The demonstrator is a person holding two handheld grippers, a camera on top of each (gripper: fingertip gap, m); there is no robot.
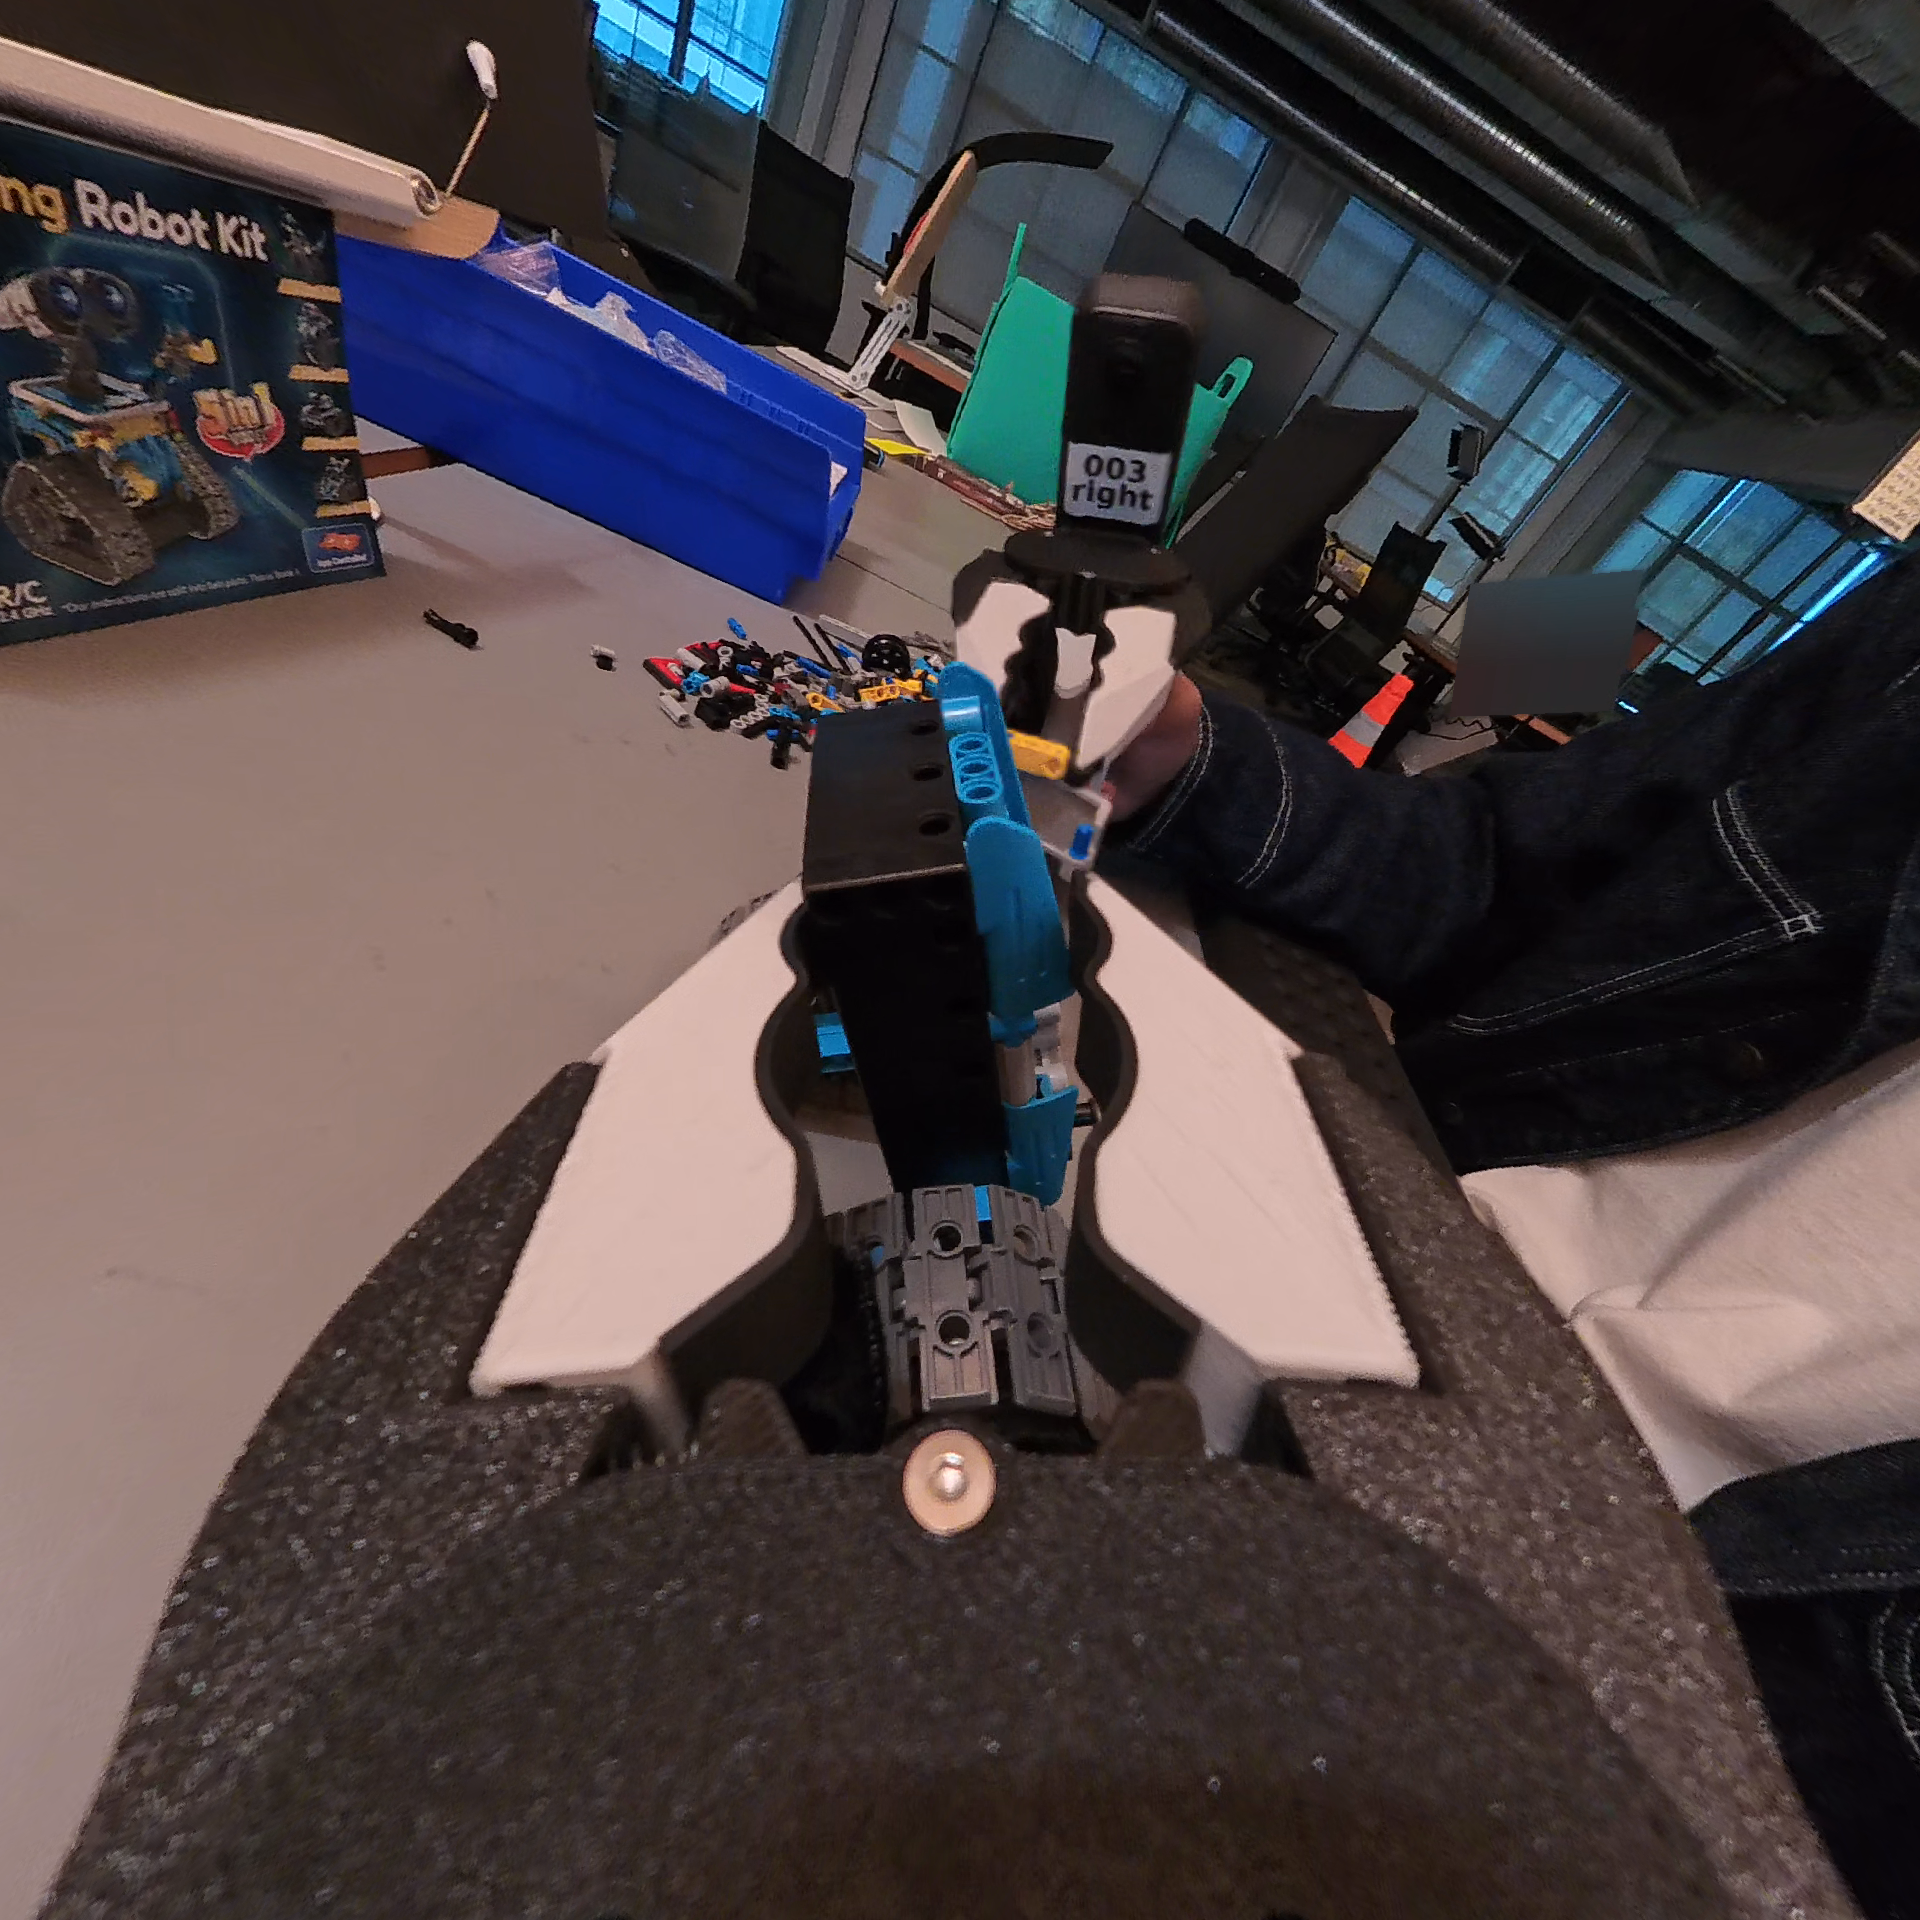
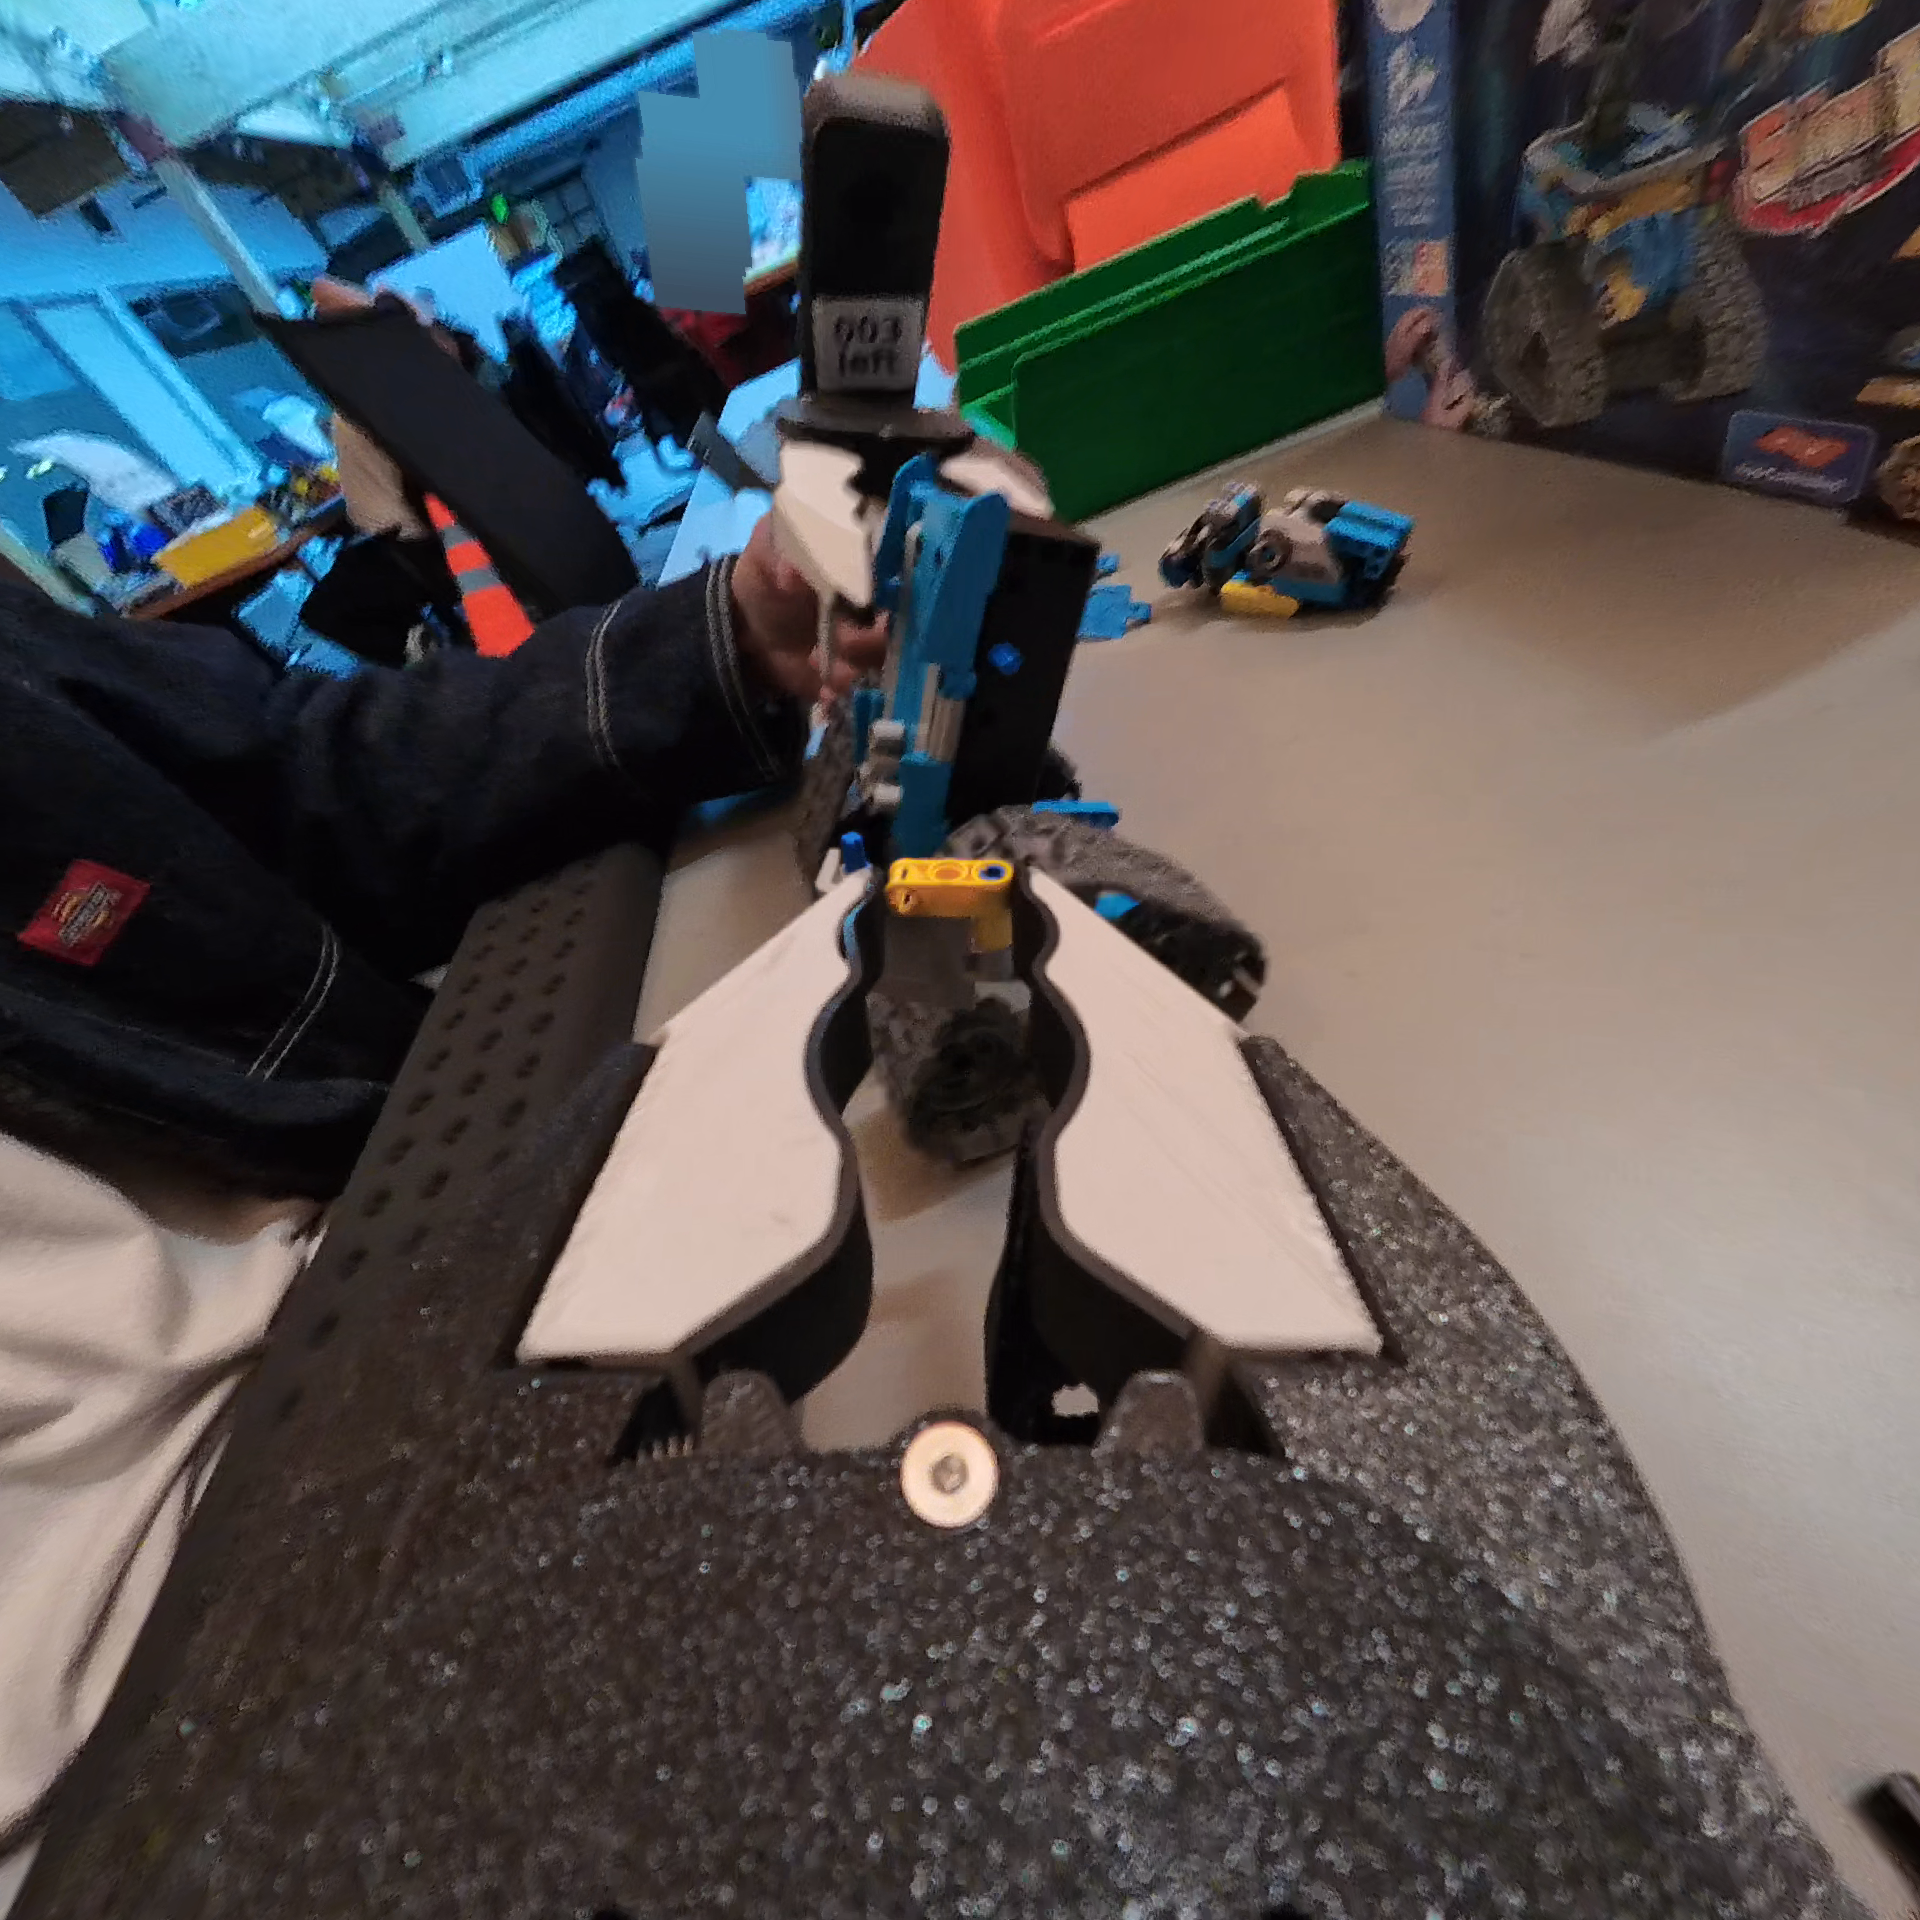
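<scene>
My left gripper (image 1: 940,904) is shut on a toy robot model (image 1: 894,997): a black block with blue beams (image 1: 1013,894) on its side and grey track links (image 1: 961,1299) deep between the fingers. In the right wrist view the left gripper (image 2: 914,520) holds the model (image 2: 987,644) tilted above the table. My right gripper (image 2: 948,894) is shut on a small yellow piece (image 2: 951,883) right at the lower end of the blue beam (image 2: 920,665). It also shows in the left wrist view (image 1: 1070,727), with the yellow piece (image 1: 1039,753) beside the model's far end.
A pile of loose pieces (image 1: 790,675), a blue bin (image 1: 603,416) and the kit box (image 1: 177,384) sit on the grey table (image 1: 312,935). A small blue sub-assembly (image 2: 1288,556), a green bin (image 2: 1174,332) and an orange object (image 2: 1122,125) lie farther off. The person's dark sleeve (image 1: 1455,831) reaches across. There is about 9 centimetres between the tips of the two grippers. To the small blue sub-assembly (image 2: 1288,556): left tips about 20 centimetres, right tips about 30 centimetres.
</scene>
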